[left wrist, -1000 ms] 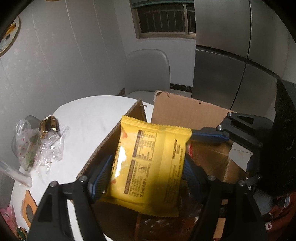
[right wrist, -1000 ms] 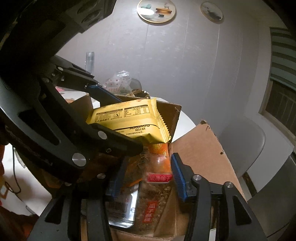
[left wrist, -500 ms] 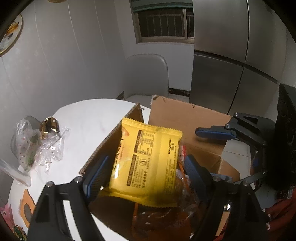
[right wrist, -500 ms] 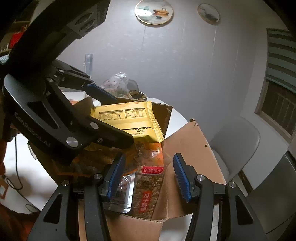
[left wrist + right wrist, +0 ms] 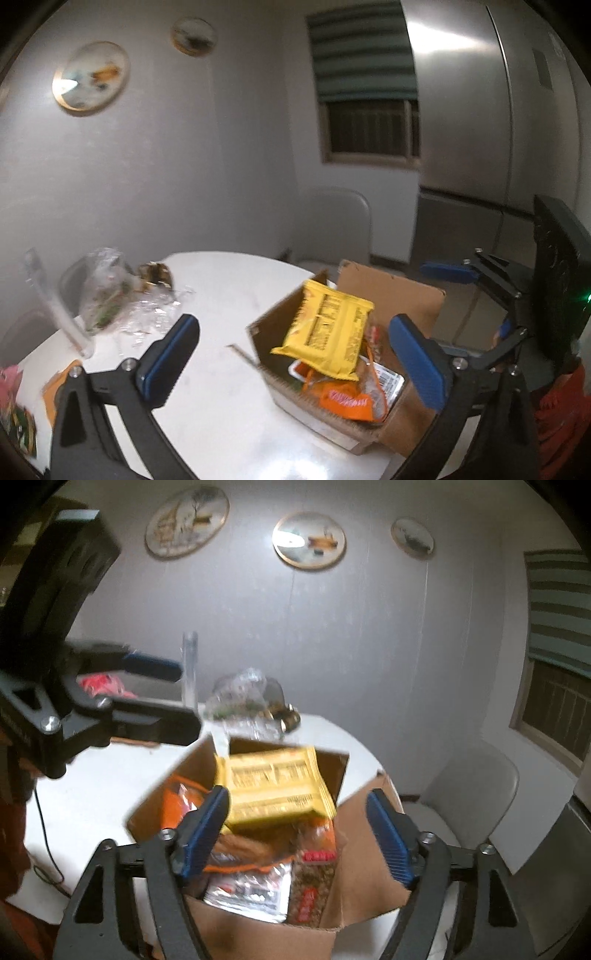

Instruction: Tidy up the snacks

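A yellow snack packet (image 5: 325, 332) (image 5: 273, 786) lies loose on top of the other snacks in the open cardboard box (image 5: 369, 424) (image 5: 258, 934). Under it are orange packets (image 5: 343, 398), a silver one (image 5: 247, 890) and a brown one with a red label (image 5: 314, 878). My left gripper (image 5: 291, 360) (image 5: 162, 698) hangs back from the box, jaws opening wide with nothing between them. My right gripper (image 5: 295, 836) (image 5: 476, 299) hovers above the box, jaws opening, pads clear of the packets below.
The box stands on a round white table (image 5: 221, 295). Crumpled clear plastic bags (image 5: 107, 295), a clear tube (image 5: 55, 306) and more snack packets (image 5: 14, 406) sit at its left side. A grey chair (image 5: 332, 225) and a steel fridge (image 5: 480, 110) stand beyond.
The left gripper let go of the yellow packet, spread wide and drew back and up; the packet now rests in the box. The right gripper spread off the red-labelled packet and rose.
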